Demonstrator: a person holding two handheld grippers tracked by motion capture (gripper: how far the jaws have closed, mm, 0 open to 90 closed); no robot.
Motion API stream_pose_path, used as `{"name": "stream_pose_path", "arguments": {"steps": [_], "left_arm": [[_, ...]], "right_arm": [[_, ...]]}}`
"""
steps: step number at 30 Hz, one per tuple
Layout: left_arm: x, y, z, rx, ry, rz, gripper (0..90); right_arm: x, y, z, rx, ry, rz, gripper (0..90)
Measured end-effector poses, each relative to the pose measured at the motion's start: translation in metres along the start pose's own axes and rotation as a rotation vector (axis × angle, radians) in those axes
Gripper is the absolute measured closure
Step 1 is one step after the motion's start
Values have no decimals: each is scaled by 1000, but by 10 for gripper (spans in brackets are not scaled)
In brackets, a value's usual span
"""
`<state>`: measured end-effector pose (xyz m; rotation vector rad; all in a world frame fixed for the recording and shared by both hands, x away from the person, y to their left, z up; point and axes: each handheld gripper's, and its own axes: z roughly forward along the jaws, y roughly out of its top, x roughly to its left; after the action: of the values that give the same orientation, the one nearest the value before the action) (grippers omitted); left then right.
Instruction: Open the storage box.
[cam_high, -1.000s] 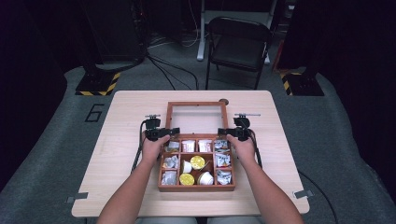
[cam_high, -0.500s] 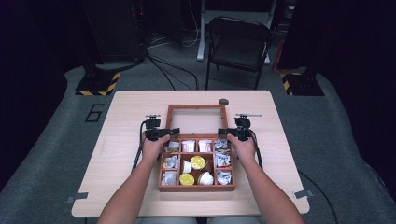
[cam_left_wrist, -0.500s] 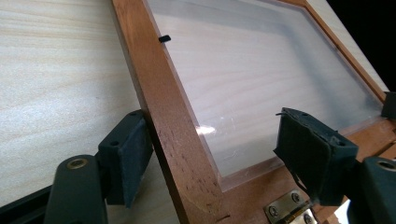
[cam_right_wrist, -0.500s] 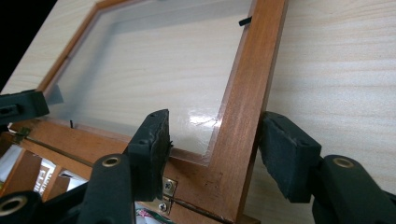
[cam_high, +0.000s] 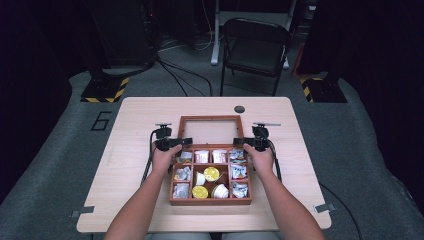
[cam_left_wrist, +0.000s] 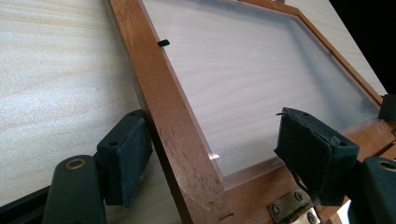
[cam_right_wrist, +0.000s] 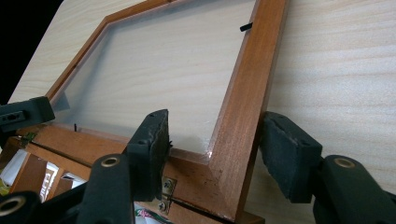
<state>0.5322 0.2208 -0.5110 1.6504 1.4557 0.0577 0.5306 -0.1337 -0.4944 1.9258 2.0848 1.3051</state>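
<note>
A wooden compartment box sits on the table with its glazed lid swung back flat behind it. The compartments hold yellow-topped cups and wrapped packets. My left gripper straddles the lid's left rail. Its jaws have just been opening; one pad is beside the rail and the other is well off it over the pane. My right gripper is open around the lid's right rail, with small gaps on both sides.
Brass hinges join the lid to the box. A small dark round disc lies on the table beyond the lid. A folding chair stands behind the table. Bare tabletop lies on both sides of the box.
</note>
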Motion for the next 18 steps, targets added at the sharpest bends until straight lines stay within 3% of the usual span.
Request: {"name": "stream_pose_path", "arguments": {"steps": [14, 16, 18], "left_arm": [[1, 1, -3, 7, 2, 6, 282], [1, 2, -6, 3, 22, 2, 308], [1, 4, -12, -9, 43, 26, 320]], "right_arm": [[1, -1, 2, -7, -13, -10, 403], [1, -1, -1, -14, -23, -2, 404], [-1, 0, -5, -50, -40, -22, 403]]}}
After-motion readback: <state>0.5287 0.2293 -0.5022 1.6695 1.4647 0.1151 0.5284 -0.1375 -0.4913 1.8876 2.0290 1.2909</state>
